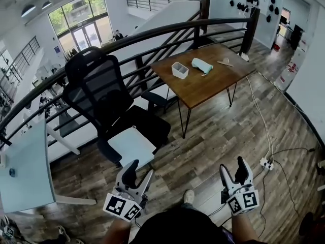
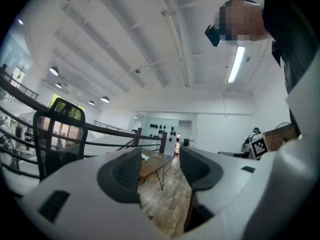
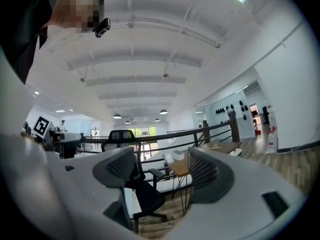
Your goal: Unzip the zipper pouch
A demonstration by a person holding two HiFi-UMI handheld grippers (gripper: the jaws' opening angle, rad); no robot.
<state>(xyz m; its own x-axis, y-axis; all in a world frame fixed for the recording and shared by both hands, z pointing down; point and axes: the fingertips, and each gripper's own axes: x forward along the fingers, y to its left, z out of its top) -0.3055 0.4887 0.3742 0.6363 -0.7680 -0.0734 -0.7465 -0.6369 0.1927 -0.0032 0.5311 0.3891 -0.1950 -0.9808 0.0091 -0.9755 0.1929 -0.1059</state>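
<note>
Both the left claw [image 1: 138, 172] and the right claw [image 1: 233, 171] gape empty, well apart from the wooden counter [image 1: 213, 83] where the pale-green zipper pouch [image 1: 201, 65] lies, seemingly soft and light, so one end likely needs pinning while the pull is drawn.

I am holding the left gripper [image 1: 137, 173] and right gripper [image 1: 236, 170] level, jaws spread apart, both empty.

The zipper pouch [image 1: 202, 65] lies on the table [image 1: 216, 83], right of the box [image 1: 180, 70].
</note>
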